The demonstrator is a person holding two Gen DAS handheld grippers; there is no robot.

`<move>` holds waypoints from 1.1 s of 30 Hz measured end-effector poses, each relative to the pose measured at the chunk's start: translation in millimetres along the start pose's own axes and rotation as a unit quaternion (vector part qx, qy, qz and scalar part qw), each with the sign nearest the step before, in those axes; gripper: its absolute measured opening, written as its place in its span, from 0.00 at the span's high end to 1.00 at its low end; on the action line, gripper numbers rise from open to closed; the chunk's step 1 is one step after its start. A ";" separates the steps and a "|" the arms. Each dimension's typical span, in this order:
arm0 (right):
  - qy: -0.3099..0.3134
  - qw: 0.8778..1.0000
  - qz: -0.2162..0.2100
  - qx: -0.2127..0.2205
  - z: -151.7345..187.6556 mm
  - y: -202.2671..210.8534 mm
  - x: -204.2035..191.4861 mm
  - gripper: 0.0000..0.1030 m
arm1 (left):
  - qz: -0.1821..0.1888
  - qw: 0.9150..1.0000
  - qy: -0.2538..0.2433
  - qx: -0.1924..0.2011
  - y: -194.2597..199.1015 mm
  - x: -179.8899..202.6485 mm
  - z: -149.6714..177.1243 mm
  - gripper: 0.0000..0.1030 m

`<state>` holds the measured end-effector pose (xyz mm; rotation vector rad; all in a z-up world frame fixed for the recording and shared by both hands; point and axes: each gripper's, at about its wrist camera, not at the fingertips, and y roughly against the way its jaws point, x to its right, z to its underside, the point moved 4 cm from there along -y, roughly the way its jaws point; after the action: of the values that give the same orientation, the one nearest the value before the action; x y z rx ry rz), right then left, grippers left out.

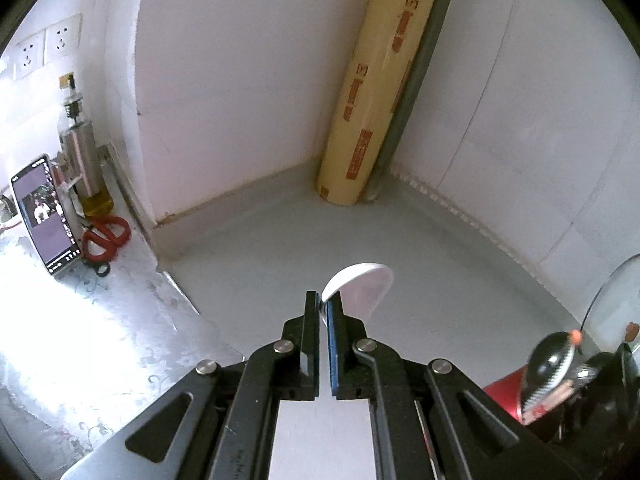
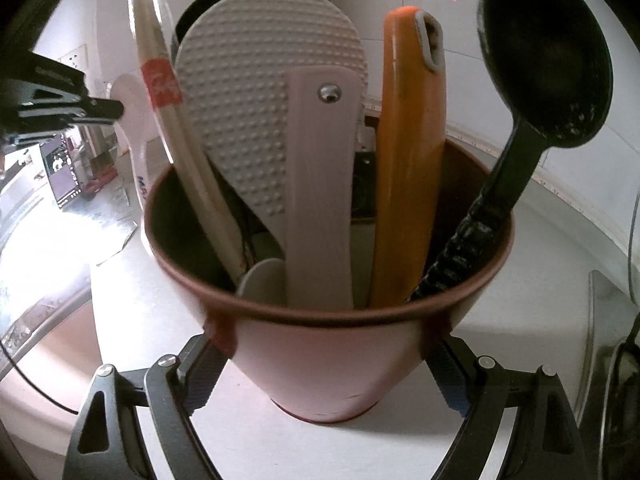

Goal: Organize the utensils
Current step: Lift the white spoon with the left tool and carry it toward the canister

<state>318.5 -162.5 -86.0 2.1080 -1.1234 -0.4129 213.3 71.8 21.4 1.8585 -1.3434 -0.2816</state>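
Two grippers at work, both pitched downward over the pale counter (image 1: 260,248). Nearest in the right wrist view, the right gripper (image 2: 326,356) has its jaws spread wide around the pink utensil cup (image 2: 320,364), pads pressed to both flanks, and the cup stands upright on the white surface. Out of it rise, left to right, wrapped chopsticks (image 2: 160,80), a dimpled rice paddle (image 2: 256,92), a pale flat handle with a rivet (image 2: 320,184), an orange handle (image 2: 408,160) and a black ladle (image 2: 548,56) leaning right, all long axes roughly vertical. Just left of the cup, the left gripper (image 1: 323,304) is pinched tight on a white spoon (image 1: 360,284), which sticks up and away beyond the fingertips. Farther off, a tan roll (image 1: 376,92) stands in the wall corner. Far left: red scissors (image 1: 106,238), a lit phone (image 1: 44,220), an oil bottle (image 1: 84,160).
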 end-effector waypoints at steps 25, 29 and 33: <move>0.013 1.000 -0.008 -0.001 5.3 14.6 37.2 0.12 | 0.050 0.993 -0.042 0.099 102.0 32.9 -26.6 0.97; 0.013 1.000 -0.007 -0.002 0.4 13.2 25.5 0.12 | 0.064 0.990 -0.053 0.113 116.0 41.4 -29.5 0.97; 0.014 1.000 -0.007 -0.001 -1.1 13.3 23.8 0.12 | 0.077 0.987 -0.062 0.125 127.4 48.8 -31.9 0.97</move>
<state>324.8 -186.5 -74.6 2.1134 -1.0928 -0.3898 163.9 30.5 145.9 1.9530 -1.6629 -0.1570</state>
